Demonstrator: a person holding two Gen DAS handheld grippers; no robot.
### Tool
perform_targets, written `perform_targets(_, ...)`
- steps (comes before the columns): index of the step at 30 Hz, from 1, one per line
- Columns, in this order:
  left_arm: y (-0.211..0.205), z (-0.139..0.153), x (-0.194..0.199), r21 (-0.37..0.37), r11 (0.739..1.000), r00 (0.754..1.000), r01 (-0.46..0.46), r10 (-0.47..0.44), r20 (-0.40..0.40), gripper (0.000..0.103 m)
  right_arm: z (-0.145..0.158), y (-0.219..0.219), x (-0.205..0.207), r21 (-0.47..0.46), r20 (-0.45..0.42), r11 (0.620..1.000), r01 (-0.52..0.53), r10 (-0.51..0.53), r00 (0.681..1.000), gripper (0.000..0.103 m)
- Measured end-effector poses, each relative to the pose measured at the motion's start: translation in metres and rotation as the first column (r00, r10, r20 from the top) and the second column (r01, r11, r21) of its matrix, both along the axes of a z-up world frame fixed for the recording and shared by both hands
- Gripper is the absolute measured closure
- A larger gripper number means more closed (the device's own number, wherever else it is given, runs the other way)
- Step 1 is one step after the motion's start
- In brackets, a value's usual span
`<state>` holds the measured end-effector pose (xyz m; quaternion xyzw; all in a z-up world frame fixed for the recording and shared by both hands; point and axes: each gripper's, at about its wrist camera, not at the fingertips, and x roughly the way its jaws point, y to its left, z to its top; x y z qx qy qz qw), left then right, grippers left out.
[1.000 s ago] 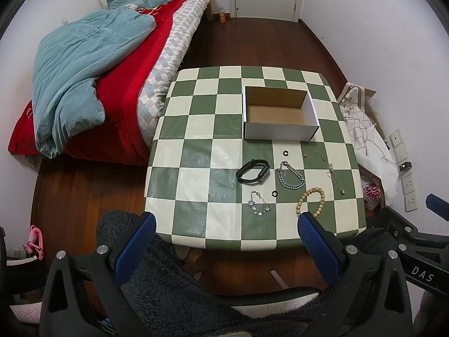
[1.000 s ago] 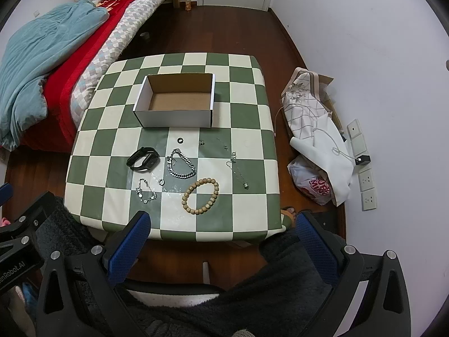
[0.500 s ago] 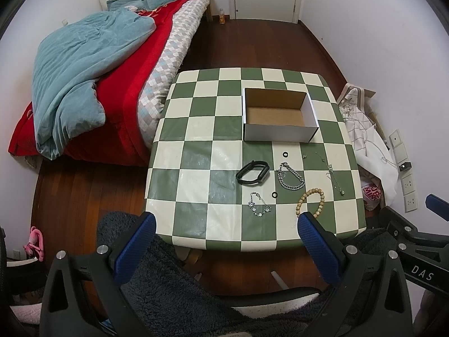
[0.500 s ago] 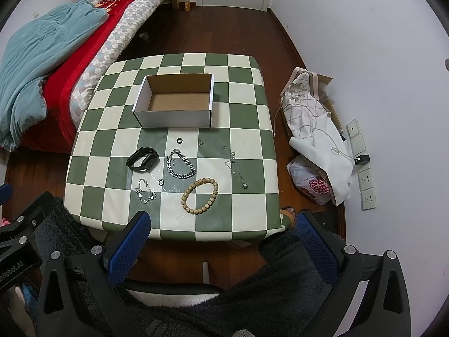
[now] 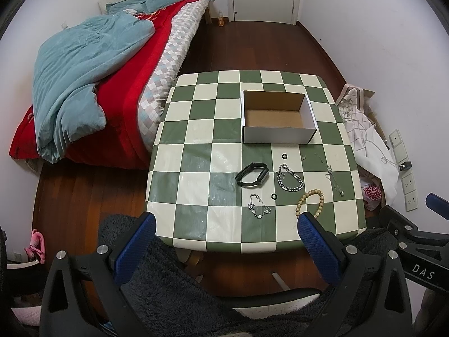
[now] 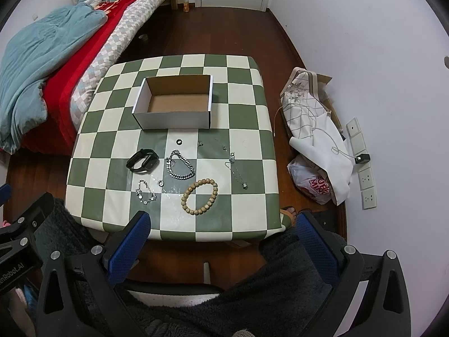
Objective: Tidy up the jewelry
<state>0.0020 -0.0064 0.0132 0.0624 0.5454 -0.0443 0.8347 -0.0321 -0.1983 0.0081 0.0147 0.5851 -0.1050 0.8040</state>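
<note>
An empty cardboard box (image 5: 277, 134) (image 6: 174, 119) stands on the green-and-white checkered table (image 5: 196, 196) (image 6: 247, 219). In front of it lie a black band (image 5: 251, 174) (image 6: 142, 161), a silver chain bracelet (image 5: 289, 177) (image 6: 180, 165), a wooden bead bracelet (image 5: 310, 203) (image 6: 199, 196), a small charm bracelet (image 5: 258, 210) (image 6: 145, 192), a thin necklace (image 5: 334, 178) (image 6: 237, 172) and two small rings (image 5: 284, 156) (image 5: 274, 196). My left gripper (image 5: 226, 237) and right gripper (image 6: 221, 237) are both open and empty, held above the table's near edge.
A bed (image 5: 112, 84) with a teal blanket and red cover stands left of the table. Bags (image 6: 317, 151) lie on the wooden floor to the right by the wall. A dark fuzzy garment (image 5: 174, 295) lies below the grippers.
Both views have shifted only slightly; the table sits a little lower in the left wrist view. The jewelry and the box have not moved.
</note>
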Motion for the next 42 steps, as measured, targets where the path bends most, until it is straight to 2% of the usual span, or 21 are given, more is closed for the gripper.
perform_targets(35, -0.002, 0.006, 0.000, -0.004, 1.000, 1.000, 0.001, -0.001, 0.018, 0.000, 0.011, -0.006, -0.002, -0.003, 0.019, 1.000, 0.011, -0.011, 1.000, 0.000)
perform_targets(37, -0.001, 0.007, -0.001, 0.001, 1.000, 1.000, -0.003, 0.003, 0.031, 0.000, 0.015, -0.008, 0.000, 0.009, 0.022, 1.000, 0.023, -0.023, 0.999, 0.000)
perform_targets(42, 0.000, 0.002, 0.022, 0.066, 0.997, 0.992, -0.050, 0.042, 0.121, 0.000, -0.003, -0.027, 0.016, 0.024, 0.022, 0.995, 0.095, -0.095, 0.995, 0.000)
